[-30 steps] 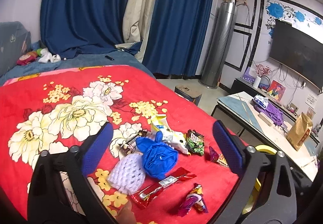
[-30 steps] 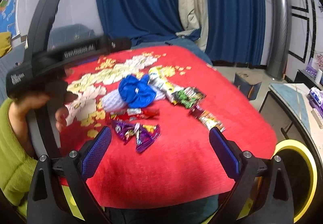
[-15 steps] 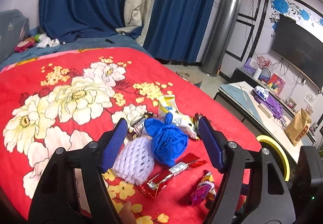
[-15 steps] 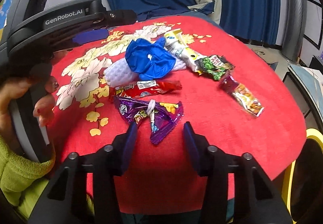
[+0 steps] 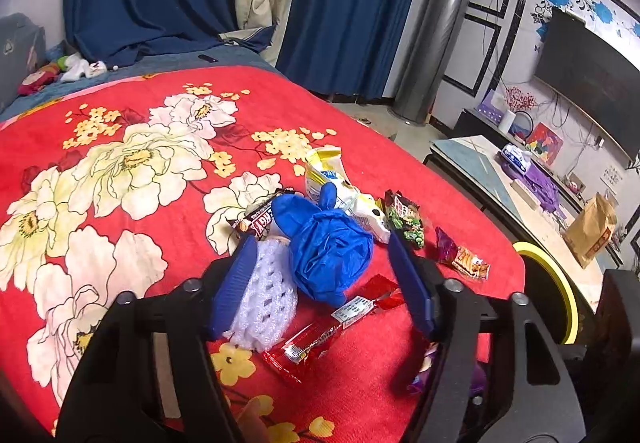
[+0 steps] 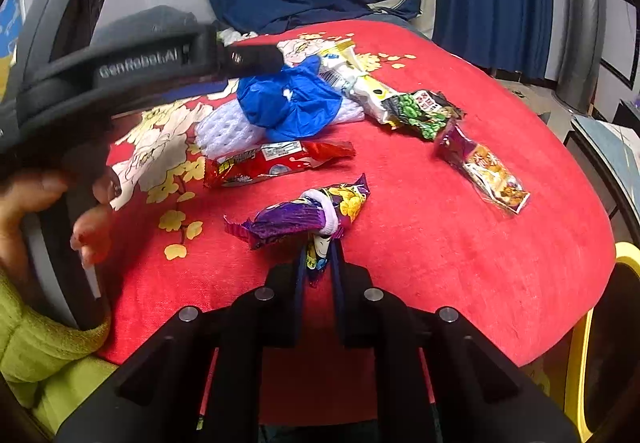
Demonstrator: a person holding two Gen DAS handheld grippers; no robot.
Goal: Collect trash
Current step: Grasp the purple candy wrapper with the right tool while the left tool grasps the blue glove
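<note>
So left gripper (image 5: 324, 275) is closing, its blue pads straddling the white foam net (image 5: 266, 293) and crumpled blue glove (image 5: 328, 249) on the red floral blanket (image 5: 120, 163), the left pad against the net, the right pad still clear. Red wrapper (image 6: 276, 159) lies mid-pile. Right gripper (image 6: 318, 263) is closing too, nearly pressed together, pinching the near edge of the purple snack wrapper (image 6: 304, 215); green packet (image 6: 424, 115) and orange-purple packet (image 6: 486, 171) lie farther right.
</note>
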